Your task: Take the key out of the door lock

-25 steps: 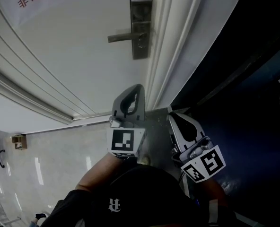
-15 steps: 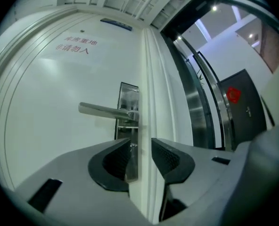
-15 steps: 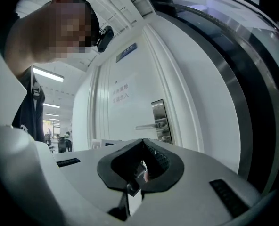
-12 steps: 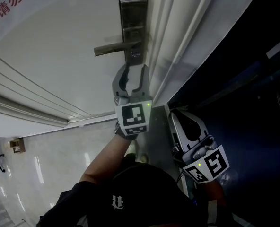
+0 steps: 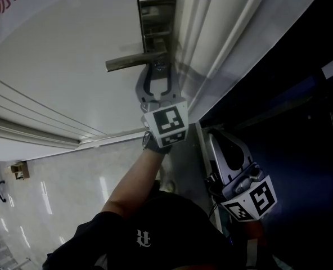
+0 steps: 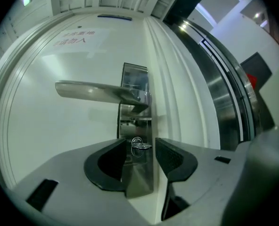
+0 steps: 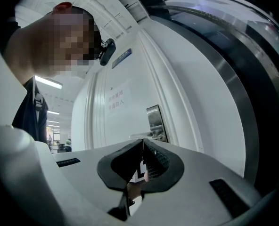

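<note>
light: dim, ceiling strips [image 7: 47, 82] | glare: floor [image 5: 45, 198] streaks | edges: fisheye bend, dark vignette

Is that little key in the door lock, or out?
In. The key sticks out of the lock plate below the handle, between the opening jaws of the left tool, untouched.

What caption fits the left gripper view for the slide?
Left gripper, jaws opening, straddles the key in the door lock plate below the lever handle, not yet gripping.
</note>
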Tool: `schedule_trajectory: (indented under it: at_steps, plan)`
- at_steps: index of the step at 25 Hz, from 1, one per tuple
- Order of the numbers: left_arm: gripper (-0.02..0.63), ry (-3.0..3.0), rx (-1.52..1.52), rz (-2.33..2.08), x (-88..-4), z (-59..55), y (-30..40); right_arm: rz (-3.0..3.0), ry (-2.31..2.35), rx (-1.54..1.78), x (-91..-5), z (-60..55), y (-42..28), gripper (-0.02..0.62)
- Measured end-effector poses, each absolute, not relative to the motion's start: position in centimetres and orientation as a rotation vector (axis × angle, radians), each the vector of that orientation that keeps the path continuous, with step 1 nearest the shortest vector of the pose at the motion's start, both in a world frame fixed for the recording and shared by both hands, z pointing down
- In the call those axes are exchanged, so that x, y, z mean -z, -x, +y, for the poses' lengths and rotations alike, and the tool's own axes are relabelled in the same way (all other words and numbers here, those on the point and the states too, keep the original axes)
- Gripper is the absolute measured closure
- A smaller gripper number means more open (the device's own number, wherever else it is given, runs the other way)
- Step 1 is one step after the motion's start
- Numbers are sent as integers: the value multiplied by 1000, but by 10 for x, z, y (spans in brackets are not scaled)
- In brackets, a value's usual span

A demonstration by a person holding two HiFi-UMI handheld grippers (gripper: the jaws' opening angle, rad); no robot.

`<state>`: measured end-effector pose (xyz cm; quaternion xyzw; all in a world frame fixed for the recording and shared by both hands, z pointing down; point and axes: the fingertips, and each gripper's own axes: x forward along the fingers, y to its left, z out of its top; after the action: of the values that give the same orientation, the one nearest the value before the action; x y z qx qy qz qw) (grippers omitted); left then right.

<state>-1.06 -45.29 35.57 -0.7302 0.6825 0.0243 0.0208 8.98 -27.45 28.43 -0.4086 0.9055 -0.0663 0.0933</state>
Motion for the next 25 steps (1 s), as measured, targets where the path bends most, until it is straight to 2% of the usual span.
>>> schedule_trajectory:
  at_steps: [6,10,25]
  plan:
    - [436,2225,-45,2158,-358,-460,10,2683,1224,210,-287,-276,-100,578]
    - [480,2169,-24,2176,-358,-461,10,2685,1226,209,-287,-274,-103,578]
    - [489,2164,-78,2236,-358,-452,8,2675,1227,207,-285,-263,-118,578]
